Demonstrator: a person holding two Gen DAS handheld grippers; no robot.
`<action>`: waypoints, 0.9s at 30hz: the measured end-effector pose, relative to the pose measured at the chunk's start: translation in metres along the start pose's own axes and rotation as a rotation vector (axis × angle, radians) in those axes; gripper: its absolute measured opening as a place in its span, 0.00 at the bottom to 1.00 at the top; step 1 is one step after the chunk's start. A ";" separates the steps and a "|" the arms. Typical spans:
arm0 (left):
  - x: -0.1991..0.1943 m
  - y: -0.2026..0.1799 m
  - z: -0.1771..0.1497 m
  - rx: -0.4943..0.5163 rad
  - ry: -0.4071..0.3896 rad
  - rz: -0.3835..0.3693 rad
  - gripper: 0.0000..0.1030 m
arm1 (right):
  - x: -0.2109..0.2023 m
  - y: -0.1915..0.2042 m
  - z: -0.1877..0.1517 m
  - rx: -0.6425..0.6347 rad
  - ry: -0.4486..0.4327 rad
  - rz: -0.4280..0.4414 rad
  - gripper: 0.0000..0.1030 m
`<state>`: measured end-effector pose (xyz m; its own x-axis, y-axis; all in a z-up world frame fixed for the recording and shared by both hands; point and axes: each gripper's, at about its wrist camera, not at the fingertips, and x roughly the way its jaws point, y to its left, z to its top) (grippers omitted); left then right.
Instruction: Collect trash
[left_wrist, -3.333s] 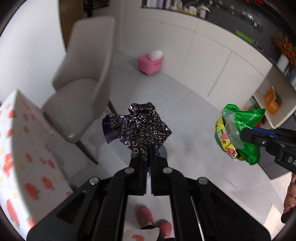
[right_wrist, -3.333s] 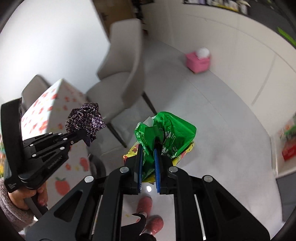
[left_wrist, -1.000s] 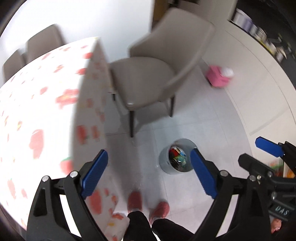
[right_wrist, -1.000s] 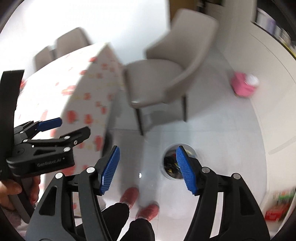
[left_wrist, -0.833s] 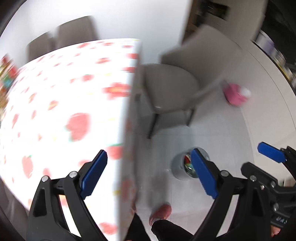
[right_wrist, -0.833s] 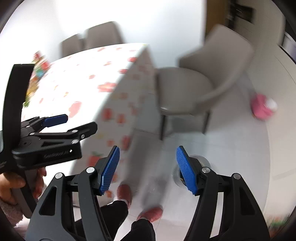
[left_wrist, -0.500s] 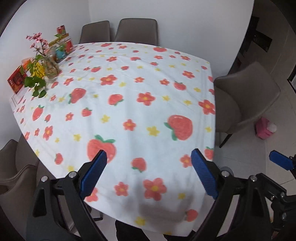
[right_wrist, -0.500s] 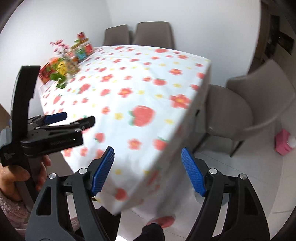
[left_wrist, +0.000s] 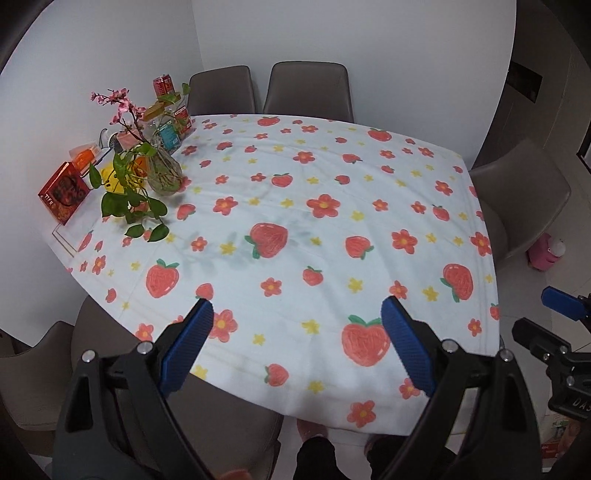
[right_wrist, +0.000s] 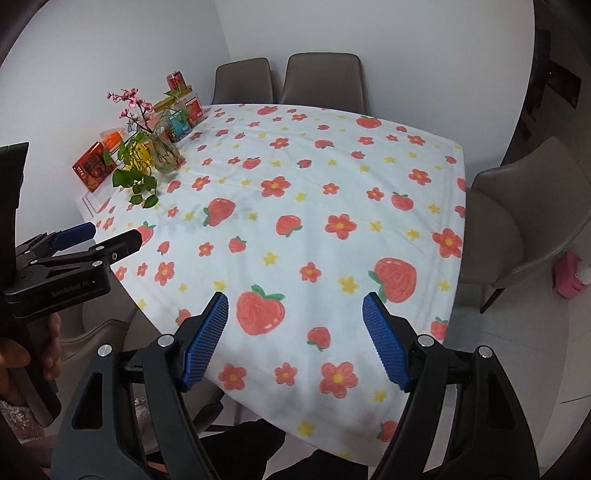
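My left gripper is open and empty, held above the near edge of the table with the strawberry-and-flower cloth. My right gripper is open and empty too, held above the table's near right part. The left gripper also shows at the left of the right wrist view, and the right gripper at the right edge of the left wrist view. No trash and no bin show in either view.
A glass vase with a plant, a red box, a red can and snack packs stand at the table's far left corner. Grey chairs stand around the table. A pink object lies on the floor at right.
Both grippers let go of their wrappers, opened over the floor bin, then swung up and left from the bin to face the table.
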<state>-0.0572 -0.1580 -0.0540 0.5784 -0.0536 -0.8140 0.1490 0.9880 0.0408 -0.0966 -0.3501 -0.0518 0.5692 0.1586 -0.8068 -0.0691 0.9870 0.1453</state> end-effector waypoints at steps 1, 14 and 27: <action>-0.002 0.006 0.000 -0.002 0.003 0.004 0.89 | 0.000 0.005 0.003 -0.004 0.009 0.000 0.70; -0.034 0.032 0.005 -0.057 -0.019 -0.008 0.89 | -0.016 0.039 0.014 -0.086 0.025 0.025 0.70; -0.046 0.031 0.009 -0.047 -0.023 -0.026 0.89 | -0.037 0.037 0.022 -0.070 -0.027 -0.001 0.70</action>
<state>-0.0720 -0.1259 -0.0097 0.5930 -0.0826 -0.8010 0.1266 0.9919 -0.0085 -0.1023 -0.3203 -0.0042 0.5913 0.1576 -0.7909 -0.1249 0.9868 0.1032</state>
